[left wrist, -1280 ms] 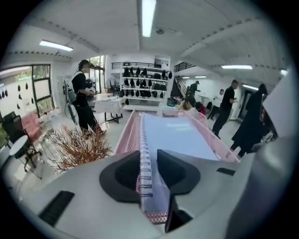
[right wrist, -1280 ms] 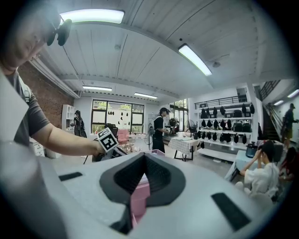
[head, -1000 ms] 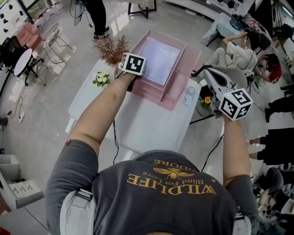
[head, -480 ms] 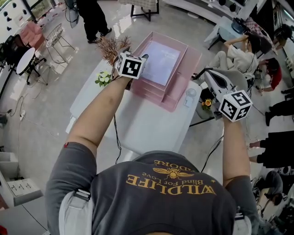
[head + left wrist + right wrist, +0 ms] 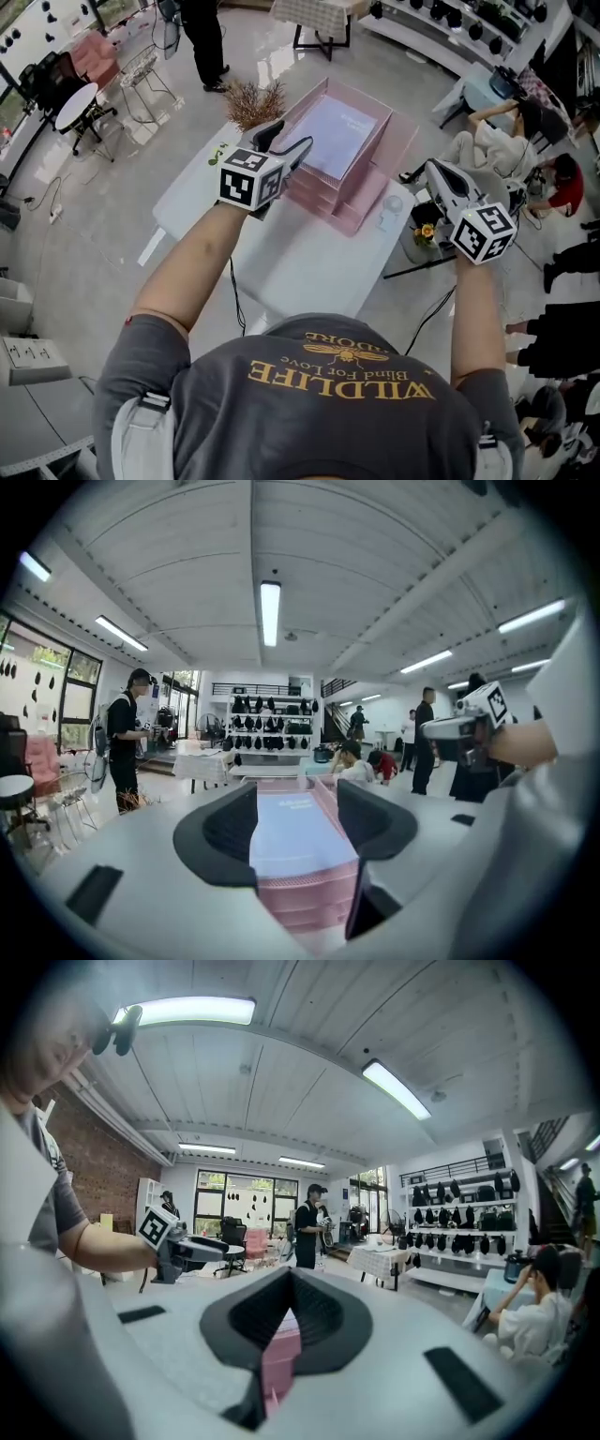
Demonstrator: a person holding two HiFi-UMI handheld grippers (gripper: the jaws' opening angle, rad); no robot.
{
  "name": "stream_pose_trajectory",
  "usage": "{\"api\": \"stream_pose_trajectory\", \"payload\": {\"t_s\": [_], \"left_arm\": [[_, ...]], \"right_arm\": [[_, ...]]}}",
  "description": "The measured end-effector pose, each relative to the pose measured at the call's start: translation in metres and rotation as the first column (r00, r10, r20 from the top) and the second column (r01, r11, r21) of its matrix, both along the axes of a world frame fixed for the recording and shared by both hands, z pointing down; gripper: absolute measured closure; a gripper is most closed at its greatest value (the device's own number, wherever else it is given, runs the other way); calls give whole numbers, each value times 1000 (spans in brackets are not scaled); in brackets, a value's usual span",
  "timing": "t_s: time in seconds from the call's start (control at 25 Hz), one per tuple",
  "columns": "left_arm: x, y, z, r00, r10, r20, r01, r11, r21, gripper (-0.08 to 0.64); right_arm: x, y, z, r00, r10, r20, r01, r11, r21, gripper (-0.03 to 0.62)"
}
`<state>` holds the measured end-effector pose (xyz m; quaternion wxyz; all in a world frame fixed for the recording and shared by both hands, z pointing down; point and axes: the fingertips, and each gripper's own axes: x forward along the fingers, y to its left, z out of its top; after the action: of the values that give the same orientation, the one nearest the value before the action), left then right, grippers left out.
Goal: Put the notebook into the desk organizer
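The pale lilac notebook (image 5: 336, 134) lies flat in the top tray of the pink stepped desk organizer (image 5: 356, 202) on the white table. My left gripper (image 5: 286, 141) hovers just short of the organizer's near left corner. Its jaws are apart and closing, with nothing between them. In the left gripper view the notebook (image 5: 295, 832) shows beyond the left gripper (image 5: 296, 799), resting in the organizer (image 5: 305, 902). My right gripper (image 5: 433, 169) is held off the table's right side, shut and empty. The right gripper (image 5: 289, 1279) points at the organizer (image 5: 279, 1358).
A dried brown plant (image 5: 255, 98) stands at the table's far left corner. A small white round object (image 5: 392, 204) lies right of the organizer. The bare table top (image 5: 300, 253) reaches toward me. A person (image 5: 202, 37) stands behind; others (image 5: 506, 131) sit at right.
My left gripper has drawn back from the organizer toward me and down-left. The notebook stays in the top tray. The right gripper has hardly moved.
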<state>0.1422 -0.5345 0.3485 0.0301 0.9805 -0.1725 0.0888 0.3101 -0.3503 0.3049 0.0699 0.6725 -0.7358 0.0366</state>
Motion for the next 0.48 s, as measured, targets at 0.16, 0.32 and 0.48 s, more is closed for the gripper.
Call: {"api": "stream_pose_trajectory", "payload": {"t_s": [0.16,0.32,0.48], "left_arm": [[-30,42,-9,998,-14,-64,13,1000,-12,330],[-52,91,-24,989,-73,-126,73,997,-2,375],[-62,148,-27,974,-143,-177,144,990,-10,410]], "right_arm": [[-2,15,-5,998,-64,7,64,997,33,592],[-1,40,-15,991,-132,4,131,990,60,592],[4,70,-15,979,-203,11,202,977,67,592]]}}
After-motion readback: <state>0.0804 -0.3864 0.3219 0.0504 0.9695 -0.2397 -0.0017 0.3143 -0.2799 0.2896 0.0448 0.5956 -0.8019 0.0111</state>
